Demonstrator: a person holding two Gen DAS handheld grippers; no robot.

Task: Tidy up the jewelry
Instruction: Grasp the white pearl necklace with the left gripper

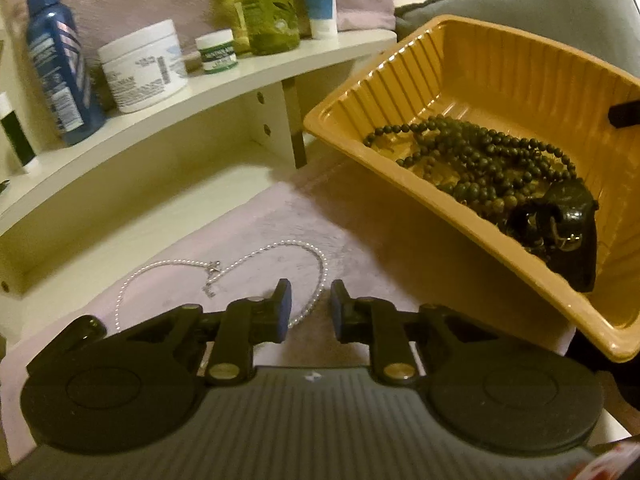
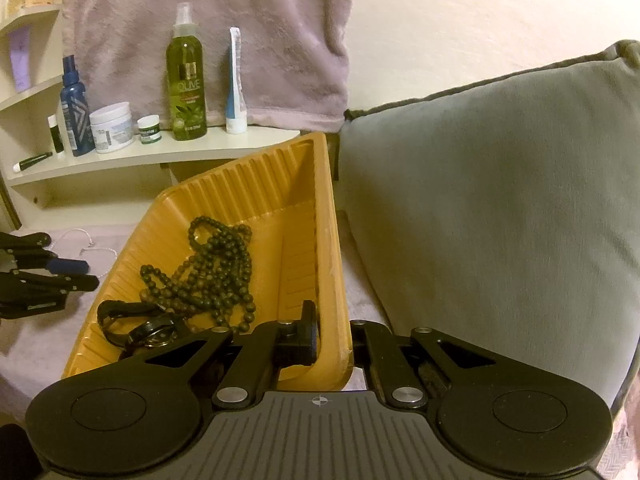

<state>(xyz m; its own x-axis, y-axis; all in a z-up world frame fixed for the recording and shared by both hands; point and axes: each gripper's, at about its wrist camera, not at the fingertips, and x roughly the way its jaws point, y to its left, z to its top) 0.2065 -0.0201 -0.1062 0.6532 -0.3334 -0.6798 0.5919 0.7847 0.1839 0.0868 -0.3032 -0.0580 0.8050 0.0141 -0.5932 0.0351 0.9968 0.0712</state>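
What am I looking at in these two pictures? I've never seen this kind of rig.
No robot here: a person holds a two-finger gripper in each hand, each with a camera looking along its fingers. The left-hand view shows the left gripper open above a silver chain necklace lying on the pinkish cloth. The right-hand view shows the right gripper clamped on the wall of a tilted yellow tray, which holds dark beads and a black watch. Behind stand a shelf of toiletries and a grey cushion.
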